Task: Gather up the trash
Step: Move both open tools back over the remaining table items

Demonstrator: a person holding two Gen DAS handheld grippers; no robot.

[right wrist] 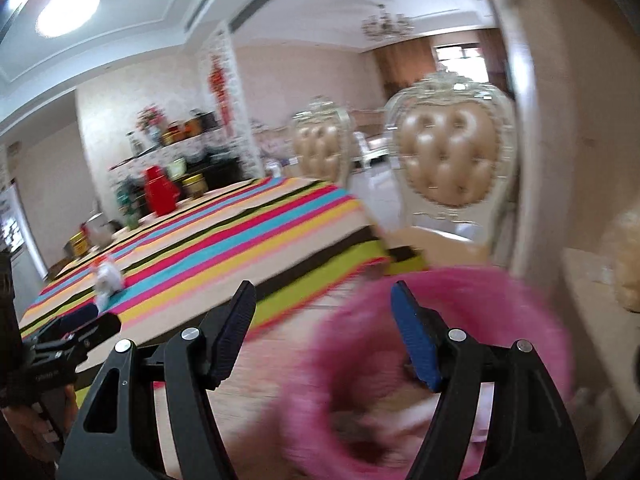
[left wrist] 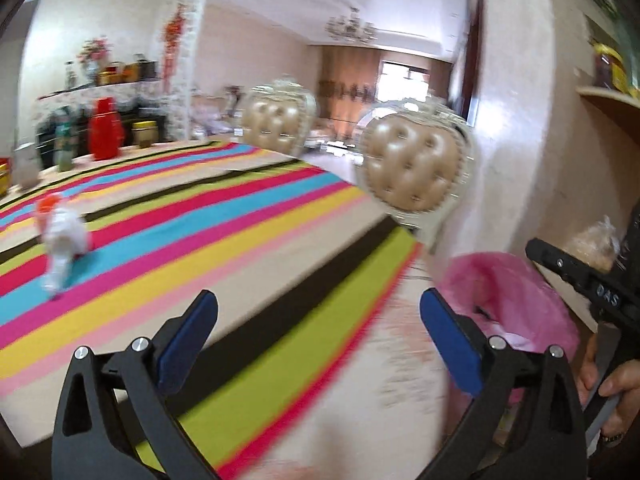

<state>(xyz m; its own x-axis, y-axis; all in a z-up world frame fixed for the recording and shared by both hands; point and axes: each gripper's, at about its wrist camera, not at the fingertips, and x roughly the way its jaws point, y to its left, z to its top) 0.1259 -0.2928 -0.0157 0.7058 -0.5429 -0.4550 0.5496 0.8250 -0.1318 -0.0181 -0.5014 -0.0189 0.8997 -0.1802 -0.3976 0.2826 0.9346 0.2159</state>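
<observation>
Landmark: long table covered by a multicoloured striped cloth point(left wrist: 208, 216).

Item 1: left gripper point(left wrist: 320, 332), black frame with blue pads, jaws spread wide, nothing between them, held over the near edge of the table.

Item 2: right gripper point(right wrist: 324, 320), same build, jaws parted, nothing pinched; its right finger stands against the rim of the bag, contact not readable through the blur.

Item 3: pink plastic trash bag point(right wrist: 460, 320), mouth open, beside the near right corner of the table; dark scraps lie inside, too blurred to identify.

Item 4: crumpled white paper scrap with an orange piece point(left wrist: 62, 236), lying on the table's cloth, far to the left, well apart from both grippers.

Item 5: red plastic jug point(left wrist: 105, 128), upright at the far end of the table.

Item 6: 2 tufted beige chairs with ornate pale frames point(left wrist: 412, 172), at the table's right side.
</observation>
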